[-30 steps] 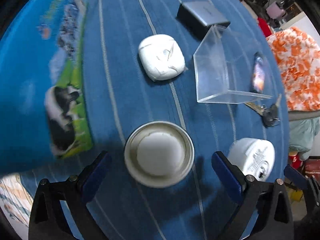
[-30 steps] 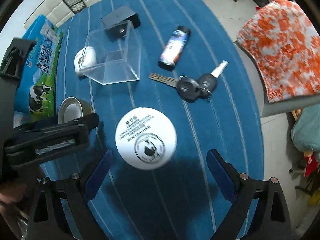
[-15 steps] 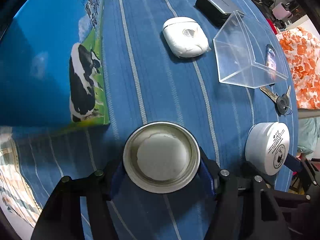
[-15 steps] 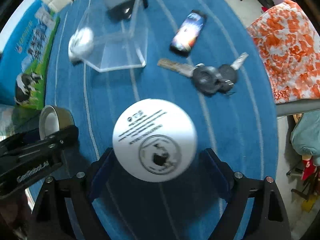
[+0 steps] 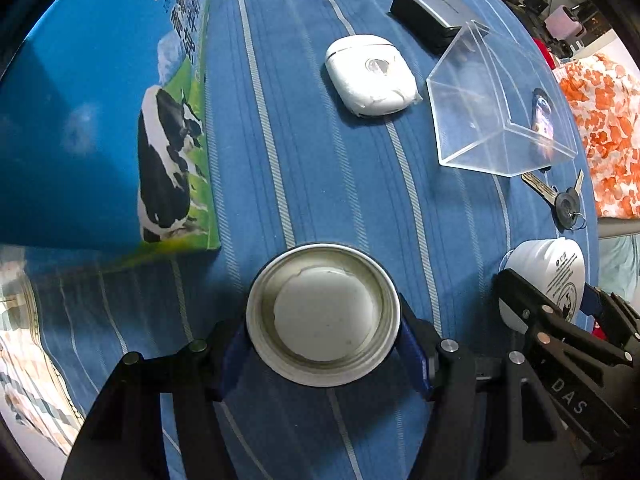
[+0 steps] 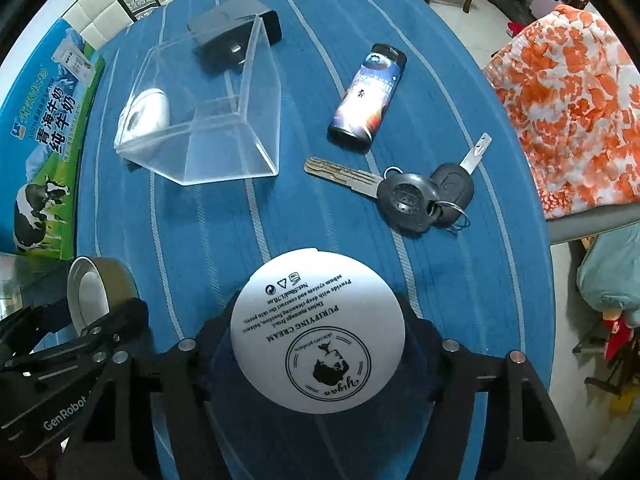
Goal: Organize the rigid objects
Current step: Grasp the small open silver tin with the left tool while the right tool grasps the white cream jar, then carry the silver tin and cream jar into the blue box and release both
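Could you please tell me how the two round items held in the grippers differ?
The metal lid in the left gripper shows a bare hollow inside; the white cream jar in the right gripper shows a flat printed face. The jar looks wider. Both are round and clamped between blue pads.

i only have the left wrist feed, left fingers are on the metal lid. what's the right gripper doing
Observer: The right gripper is shut on the white cream jar, its printed base facing the camera.
Operator: is there anything behind the clear box, i just see a sliver
Observer: A lighter with a space print lies flat beyond the clear box.
Operator: how many keys
Observer: Two keys with black heads, joined by a ring.
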Demonstrator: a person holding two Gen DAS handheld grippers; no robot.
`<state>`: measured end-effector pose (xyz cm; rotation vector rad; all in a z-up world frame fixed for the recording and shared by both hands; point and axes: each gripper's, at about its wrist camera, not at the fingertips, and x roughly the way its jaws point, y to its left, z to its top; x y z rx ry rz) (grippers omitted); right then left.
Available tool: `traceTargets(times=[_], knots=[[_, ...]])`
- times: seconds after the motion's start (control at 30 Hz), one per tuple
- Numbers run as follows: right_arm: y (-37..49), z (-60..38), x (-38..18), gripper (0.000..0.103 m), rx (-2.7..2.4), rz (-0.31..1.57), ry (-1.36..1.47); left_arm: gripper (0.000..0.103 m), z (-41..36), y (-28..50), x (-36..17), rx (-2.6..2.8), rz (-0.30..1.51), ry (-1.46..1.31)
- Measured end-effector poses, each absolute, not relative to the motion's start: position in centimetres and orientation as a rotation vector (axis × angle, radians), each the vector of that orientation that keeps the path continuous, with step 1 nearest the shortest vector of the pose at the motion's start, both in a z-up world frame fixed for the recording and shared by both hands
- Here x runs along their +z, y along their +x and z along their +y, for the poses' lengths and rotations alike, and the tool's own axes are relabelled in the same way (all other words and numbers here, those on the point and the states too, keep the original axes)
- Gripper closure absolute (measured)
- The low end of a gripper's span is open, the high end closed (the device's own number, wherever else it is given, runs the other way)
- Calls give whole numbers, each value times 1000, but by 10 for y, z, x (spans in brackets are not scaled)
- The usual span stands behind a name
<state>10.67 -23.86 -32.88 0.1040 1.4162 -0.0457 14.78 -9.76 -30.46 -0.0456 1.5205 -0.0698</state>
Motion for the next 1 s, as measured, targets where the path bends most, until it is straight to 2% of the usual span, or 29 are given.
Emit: traceTargets(times=[0.47, 0.73, 1.0], knots=[[69, -233, -292, 33, -5, 1342, 34, 41, -96, 116, -262, -107, 1439, -70], [61, -210, -218, 33, 53, 1247, 35, 41, -76, 110, -198, -138, 1320, -103], [64, -160, -145, 33, 120, 1163, 36, 41, -22, 107, -134, -104, 1192, -142]])
